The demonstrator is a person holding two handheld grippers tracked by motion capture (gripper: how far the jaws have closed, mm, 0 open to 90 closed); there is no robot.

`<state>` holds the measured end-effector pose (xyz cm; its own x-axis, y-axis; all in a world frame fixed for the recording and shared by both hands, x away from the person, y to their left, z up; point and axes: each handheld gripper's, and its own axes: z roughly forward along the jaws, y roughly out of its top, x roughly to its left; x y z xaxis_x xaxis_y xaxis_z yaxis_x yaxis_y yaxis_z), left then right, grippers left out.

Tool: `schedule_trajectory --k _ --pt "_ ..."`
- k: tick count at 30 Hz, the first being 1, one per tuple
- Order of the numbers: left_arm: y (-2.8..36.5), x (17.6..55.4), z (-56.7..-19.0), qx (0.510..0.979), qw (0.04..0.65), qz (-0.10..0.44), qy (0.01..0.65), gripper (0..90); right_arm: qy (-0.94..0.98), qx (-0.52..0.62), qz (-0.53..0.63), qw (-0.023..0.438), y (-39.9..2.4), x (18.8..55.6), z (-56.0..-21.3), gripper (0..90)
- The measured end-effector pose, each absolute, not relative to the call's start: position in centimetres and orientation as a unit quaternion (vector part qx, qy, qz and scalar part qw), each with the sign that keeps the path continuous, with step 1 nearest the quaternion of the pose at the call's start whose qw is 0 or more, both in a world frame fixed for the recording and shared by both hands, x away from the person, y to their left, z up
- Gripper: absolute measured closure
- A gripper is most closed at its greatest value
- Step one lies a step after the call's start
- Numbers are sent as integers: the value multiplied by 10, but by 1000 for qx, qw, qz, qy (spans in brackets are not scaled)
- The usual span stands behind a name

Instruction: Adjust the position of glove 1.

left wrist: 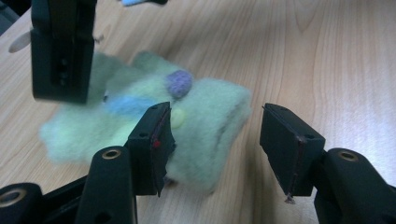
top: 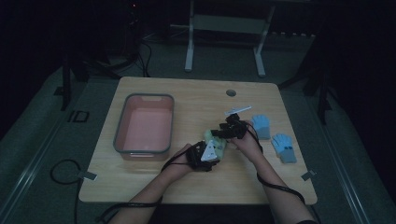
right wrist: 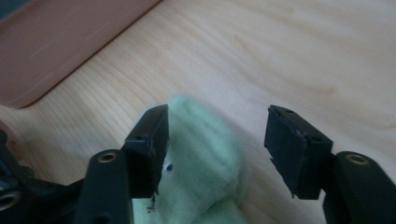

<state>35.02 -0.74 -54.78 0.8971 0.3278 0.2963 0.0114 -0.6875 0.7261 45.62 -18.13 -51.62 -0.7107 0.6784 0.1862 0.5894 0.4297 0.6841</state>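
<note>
Gloves are the work on this wooden table, and the one in play is a fuzzy pale green glove lying flat near the table's middle, to the right of the pink bin with the grey rim. Your left gripper sits at the glove's near edge; its jaws are partly apart, one pad against the fleece beside a purple dot and a blue patch, the other over bare wood with a clear gap, so nothing is pinched. Your right gripper comes at the same glove from its far side, jaws also apart; the green fleece lies between them, close to one pad and clear of the other (you are gripping nothing here either). Two blue gloves lie flat well to the right of the green one, side by side, the second nearer the table's right edge.
</note>
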Motion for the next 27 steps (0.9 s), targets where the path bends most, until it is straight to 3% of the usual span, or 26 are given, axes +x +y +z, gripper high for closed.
schedule_trajectory --k 9,13,18,27 --pt "-11 355 -555 904 360 214 86 449 837 403 371 -19 -191 464 -540 338" --pt "-13 356 -554 908 342 228 82 566 833 400 378 -60 -190 465 -544 524" --pt "-17 358 -544 914 325 229 85 692 843 383 375 -34 -186 459 -533 674" --pt "-18 356 -525 916 315 227 95 722 845 370 385 -14 -182 452 -511 701"
